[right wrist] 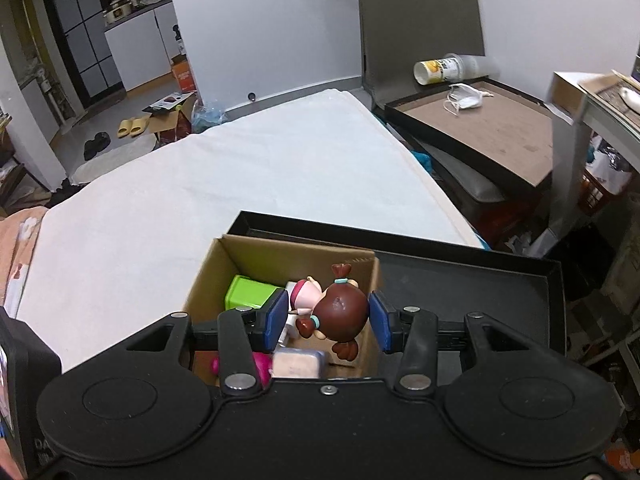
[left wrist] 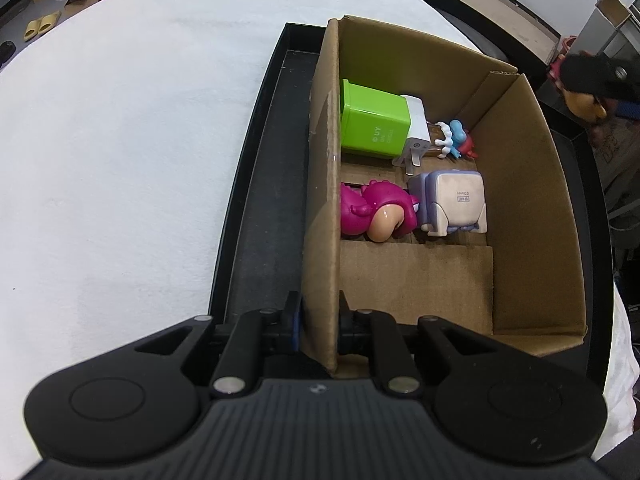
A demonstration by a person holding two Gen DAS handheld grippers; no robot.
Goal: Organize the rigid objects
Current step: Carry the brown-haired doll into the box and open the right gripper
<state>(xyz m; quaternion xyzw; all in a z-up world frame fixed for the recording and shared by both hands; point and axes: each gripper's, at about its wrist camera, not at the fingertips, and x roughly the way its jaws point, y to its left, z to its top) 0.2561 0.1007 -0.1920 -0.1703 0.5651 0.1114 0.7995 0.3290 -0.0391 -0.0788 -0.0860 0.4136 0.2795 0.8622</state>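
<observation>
Doll position: we saw the brown-haired doll [right wrist: 336, 312] between the blue pads [right wrist: 276, 320] of the right gripper [right wrist: 329, 318], directly above the cardboard box [right wrist: 208, 276].
Axis: its head lay toward us, body pointing away and to our left.
Right gripper: we judged it pinching the doll.
Left gripper [left wrist: 318, 320]: clamped on the box's left wall.
Look: glossy brown hair, teal ties, pink body.
Box contents: green block [left wrist: 372, 124], magenta figure [left wrist: 376, 212].
</observation>
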